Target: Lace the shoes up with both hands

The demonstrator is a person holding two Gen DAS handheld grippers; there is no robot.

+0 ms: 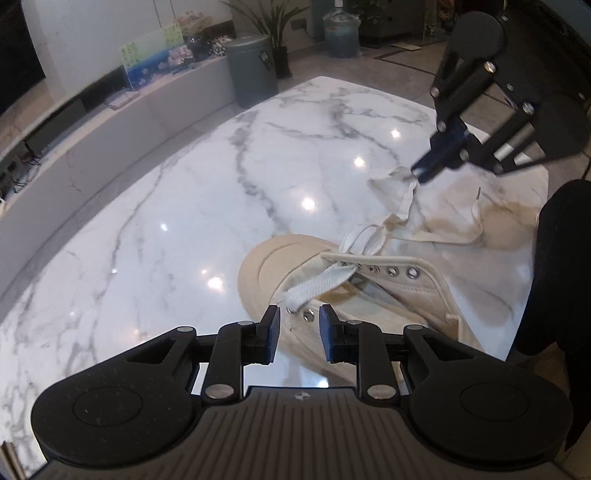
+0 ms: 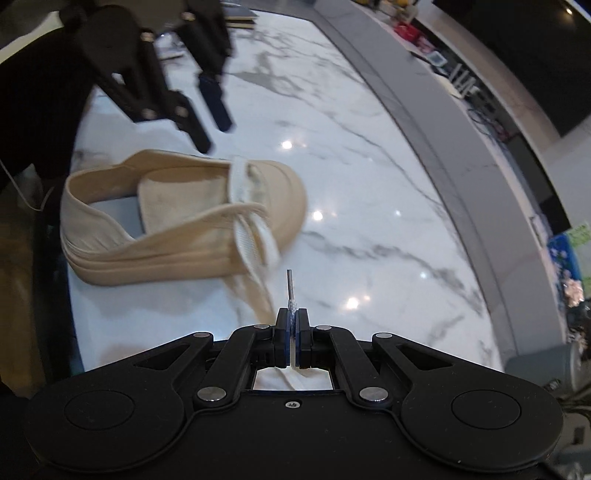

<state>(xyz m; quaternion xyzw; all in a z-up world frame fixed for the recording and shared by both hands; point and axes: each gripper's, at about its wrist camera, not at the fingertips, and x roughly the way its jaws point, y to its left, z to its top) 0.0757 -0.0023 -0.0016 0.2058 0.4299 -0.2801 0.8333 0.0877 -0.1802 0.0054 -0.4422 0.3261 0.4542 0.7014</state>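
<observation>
Left gripper (image 1: 298,328) fingers parted, empty, hovering at the eyelets (image 1: 391,271) of the cream shoe (image 2: 177,218) on the bench (image 1: 184,192). Right gripper (image 2: 293,321), at the shoe's two o'clock, pinches the lace (image 2: 292,304) just behind its aglet (image 2: 290,284). Advice: steady the eyelet flap, feed the aglet straight.

White marble counter (image 1: 184,206) w/ grey veins, ceiling lights reflected on it. Beyond its far edge: grey bin (image 1: 252,70), potted plant (image 1: 275,33) just beside it, water jug (image 1: 341,31) further right. Long grey ledge (image 1: 110,136) along left w/ colourful printed panel (image 1: 155,61) standing on it; cables, small devices at ledge's near end.
</observation>
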